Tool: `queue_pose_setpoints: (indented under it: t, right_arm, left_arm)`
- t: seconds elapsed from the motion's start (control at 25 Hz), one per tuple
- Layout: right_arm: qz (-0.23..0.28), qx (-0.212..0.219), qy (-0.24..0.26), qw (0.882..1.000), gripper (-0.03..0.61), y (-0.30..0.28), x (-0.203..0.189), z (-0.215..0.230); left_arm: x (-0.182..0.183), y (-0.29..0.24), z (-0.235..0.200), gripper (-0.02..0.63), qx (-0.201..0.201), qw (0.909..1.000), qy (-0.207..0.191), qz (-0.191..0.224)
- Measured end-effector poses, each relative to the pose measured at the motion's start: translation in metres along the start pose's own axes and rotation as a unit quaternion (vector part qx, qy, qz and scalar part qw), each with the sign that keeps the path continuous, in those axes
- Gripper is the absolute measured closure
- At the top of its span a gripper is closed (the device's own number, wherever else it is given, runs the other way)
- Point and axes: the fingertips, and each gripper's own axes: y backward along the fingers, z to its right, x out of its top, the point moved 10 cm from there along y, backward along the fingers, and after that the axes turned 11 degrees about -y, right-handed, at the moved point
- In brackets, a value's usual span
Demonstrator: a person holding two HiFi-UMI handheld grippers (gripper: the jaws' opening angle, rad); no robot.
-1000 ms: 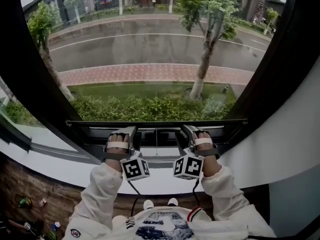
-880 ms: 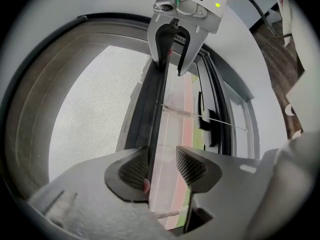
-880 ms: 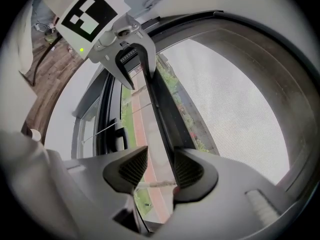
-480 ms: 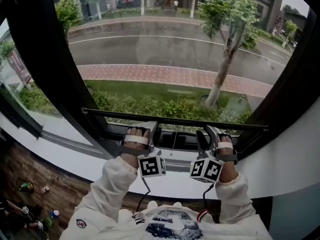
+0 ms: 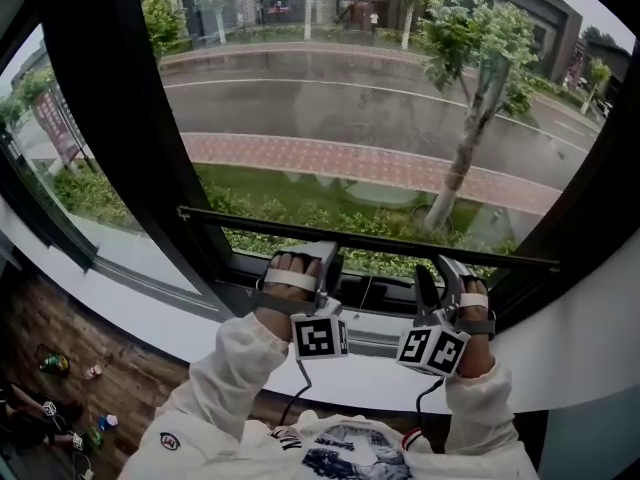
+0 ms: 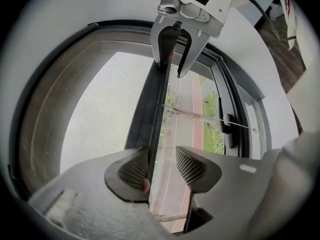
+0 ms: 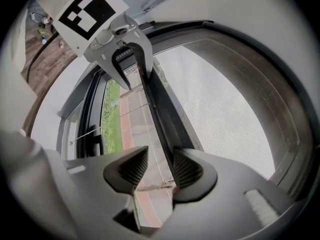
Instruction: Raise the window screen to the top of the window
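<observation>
At window: left gripper (image 6: 161, 167), right gripper (image 7: 159, 168) jaws spread astride slim black screen bar (image 5: 385, 239); fine grey mesh (image 6: 105, 104).

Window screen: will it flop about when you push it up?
Its black bottom bar is probably stiff: it runs straight from left gripper to right gripper. The fine grey mesh looks thin, so likely floppy and easy to poke through.

Screen bar (image 5: 370, 239) — above window sill (image 5: 150, 313).
</observation>
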Motion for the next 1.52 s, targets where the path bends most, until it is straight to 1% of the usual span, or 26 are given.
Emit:
queue_pose_setpoints:
  t: [0.2,0.4,0.56,0.68,0.96,1.08,1.16,1.32,1.52]
  right_arm:
    - [0.009,-0.014,-0.001,1.000,0.419,0.001,0.001,0.002]
    - [0.022,-0.029,-0.003,0.999,0.419,0.007,0.018,0.014]
    - [0.026,-0.045,-0.004,0.999,0.417,0.009,0.022,0.031]
    - [0.031,-0.051,-0.002,0.998,0.417,0.008,0.018,0.037]
    - [0.035,-0.071,0.004,0.997,0.417,0.007,0.031,0.043]
    - [0.039,-0.076,0.004,0.996,0.430,0.007,0.032,0.045]
    - [0.044,-0.086,0.004,0.995,0.426,0.008,0.034,0.050]
    - [0.051,-0.103,0.005,0.993,0.430,0.004,0.041,0.071]
    - [0.064,-0.132,0.006,0.989,0.430,0.006,0.053,0.076]
  left_arm:
    - [0.001,0.001,-0.003,0.437,0.014,0.9999,-0.003,-0.002]
    - [-0.006,0.010,-0.021,0.437,0.035,0.9994,0.002,0.002]
    - [-0.001,0.010,-0.038,0.437,0.051,0.9987,0.006,0.004]
    - [0.004,0.007,-0.042,0.437,0.057,0.9984,0.005,0.003]
    - [-0.002,0.009,-0.056,0.437,0.067,0.9977,0.005,0.002]
    - [-0.002,0.010,-0.058,0.437,0.072,0.9974,-0.003,-0.002]
    - [-0.002,0.010,-0.064,0.437,0.082,0.9966,-0.009,-0.005]
    - [0.002,0.006,-0.086,0.437,0.092,0.9957,-0.001,0.002]
    - [-0.004,0.011,-0.097,0.437,0.122,0.9925,0.002,0.003]
